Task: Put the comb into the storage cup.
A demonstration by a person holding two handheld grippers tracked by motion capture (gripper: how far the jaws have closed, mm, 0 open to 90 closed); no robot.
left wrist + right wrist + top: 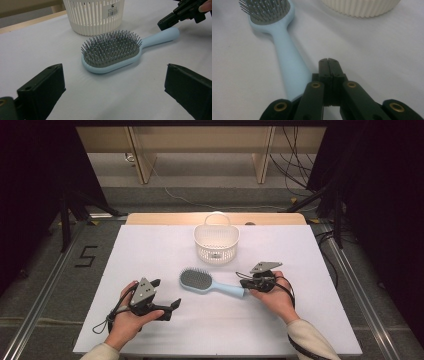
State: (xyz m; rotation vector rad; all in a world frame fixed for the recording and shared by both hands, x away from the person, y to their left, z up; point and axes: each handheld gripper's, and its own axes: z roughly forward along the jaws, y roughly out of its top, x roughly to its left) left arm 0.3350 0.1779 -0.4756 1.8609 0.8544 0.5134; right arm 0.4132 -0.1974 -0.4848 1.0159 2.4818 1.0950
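Table: white-covered table (150, 250), seen from above, with 2 hand-held grippers at its near side.
Hairbrush: light-blue hairbrush (207, 282) lying flat near the table's centre, grey bristles up; head toward the person's left, handle running right and slightly nearer the person. In the left gripper view the hairbrush (112, 51) lies ahead of the jaws, apart from them.
Basket: cream slotted basket (216, 241) with a hoop handle, upright, just beyond the hairbrush and apart from it; a label shows on its near wall (100, 15).
Left gripper: left gripper (167, 307) held in the left hand (125, 320), low over the table, left of and nearer than the brush head; jaws released, spread wide with bare cloth between them.
Right gripper: right gripper (243, 282) held in the right hand (275, 297), at the end of the brush handle. In the right gripper view its 2 jaws are pressed together, nothing between them; the handle (289, 62) runs just beside them on the view's left. Whether the tips touch the handle cannot be told.
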